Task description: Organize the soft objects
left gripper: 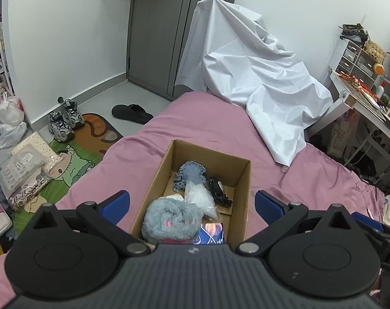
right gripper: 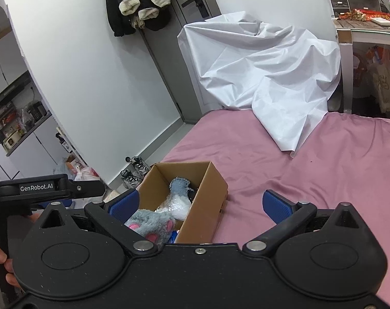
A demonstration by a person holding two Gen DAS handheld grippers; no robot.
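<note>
An open cardboard box [left gripper: 242, 180] [right gripper: 208, 206] rests on the pink bed. Inside it lie a grey plush toy [left gripper: 171, 219] [right gripper: 153, 225] with pink paws, a blue knitted piece [left gripper: 192, 175] [right gripper: 179, 186], a clear plastic bag [left gripper: 198, 197] [right gripper: 178, 208], a black item [left gripper: 219, 191] and a blue printed packet [left gripper: 213, 233]. My left gripper [left gripper: 192, 204] hovers over the box, open, nothing between its blue pads. My right gripper [right gripper: 200, 204] is open too, above the box's right wall, holding nothing. The left gripper's black body [right gripper: 48, 188] shows at the left of the right wrist view.
A crumpled white sheet [left gripper: 254, 77] [right gripper: 267, 72] drapes over the bed's far end. Sneakers [left gripper: 65, 118], a slipper [left gripper: 132, 113], mats and bags crowd the floor on the left. A cluttered white desk [left gripper: 362, 97] stands to the right. A grey door [left gripper: 169, 25] is behind.
</note>
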